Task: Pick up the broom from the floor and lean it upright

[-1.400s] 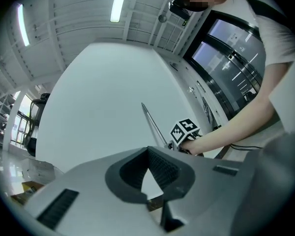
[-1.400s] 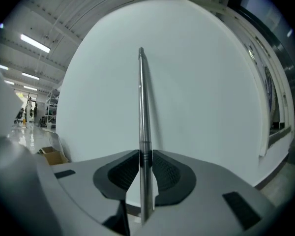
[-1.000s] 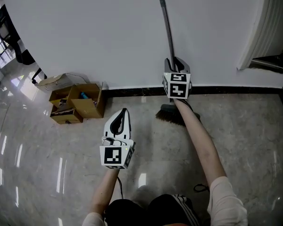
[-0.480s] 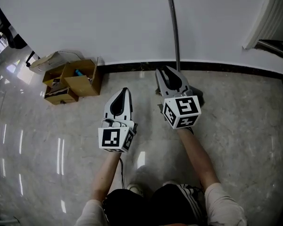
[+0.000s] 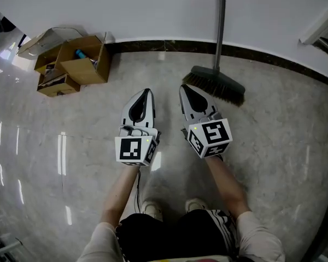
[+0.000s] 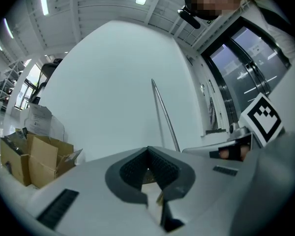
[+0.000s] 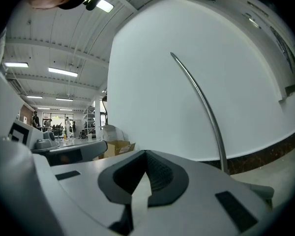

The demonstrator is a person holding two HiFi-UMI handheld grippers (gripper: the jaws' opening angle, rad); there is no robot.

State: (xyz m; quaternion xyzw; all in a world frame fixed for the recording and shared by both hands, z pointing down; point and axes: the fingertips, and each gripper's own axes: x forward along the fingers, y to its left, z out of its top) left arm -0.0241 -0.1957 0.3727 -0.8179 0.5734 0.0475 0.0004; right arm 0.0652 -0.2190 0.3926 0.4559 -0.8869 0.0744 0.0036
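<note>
The broom leans upright on the white wall, its grey handle (image 5: 221,15) rising out of the head view and its dark bristle head (image 5: 216,84) resting on the floor by the baseboard. Nothing holds it. My right gripper (image 5: 184,87) is shut and empty, a short way in front and left of the bristles. My left gripper (image 5: 147,91) lies beside it, also shut and empty. In the left gripper view the handle (image 6: 164,117) slants up the wall beyond my shut left gripper (image 6: 148,149). The right gripper view shows the handle (image 7: 206,112) beyond my shut right gripper (image 7: 145,152).
Open cardboard boxes (image 5: 76,61) with odds and ends sit against the wall at the left. A dark baseboard (image 5: 153,46) runs along the wall's foot. The marble floor (image 5: 54,146) is glossy. The person's shoes (image 5: 197,204) stand below the grippers.
The right gripper has let go of the broom handle, drawn back from the wall, dropped and shut. The left gripper has sunk too. The broom stays leaning on the wall.
</note>
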